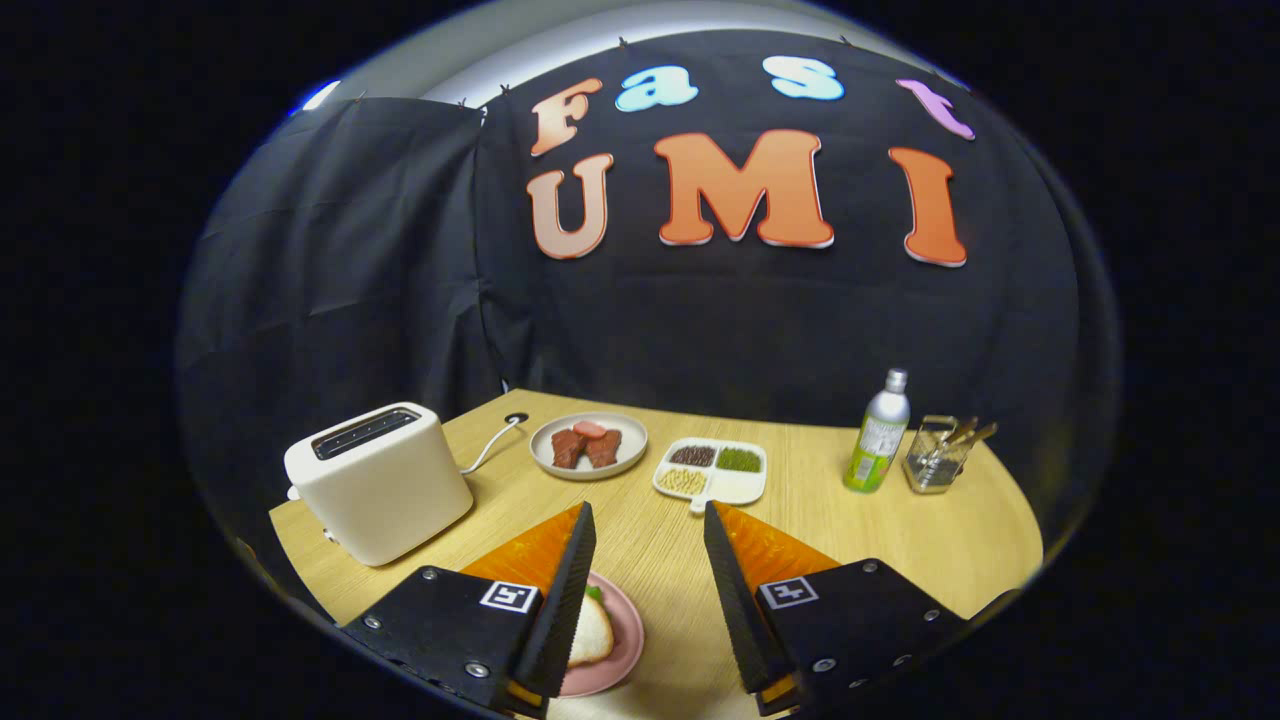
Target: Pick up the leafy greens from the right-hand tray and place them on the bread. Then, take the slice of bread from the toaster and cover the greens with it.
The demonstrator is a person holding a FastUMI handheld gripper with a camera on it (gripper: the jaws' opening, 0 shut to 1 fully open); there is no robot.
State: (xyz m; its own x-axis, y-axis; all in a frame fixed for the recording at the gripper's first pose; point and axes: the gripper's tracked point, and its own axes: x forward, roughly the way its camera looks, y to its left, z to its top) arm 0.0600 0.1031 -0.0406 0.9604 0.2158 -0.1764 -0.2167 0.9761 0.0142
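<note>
Bread slice (592, 632) with a bit of green leaf (595, 593) at its top lies on pink plate (628, 640), partly behind the left finger. Gripper (648, 545) hangs above, fingers wide apart, holding nothing. Toaster (378, 482) stands left; meat plate (588, 446), divided tray (711, 472), bottle (879, 430) beyond.

No words or numbers can be read on anything here. The bottle (878, 432) on the table (930, 535) carries a label, too small to read. Each of the fingers' mounts bears a square black-and-white marker (508, 597), patterned, without letters.
</note>
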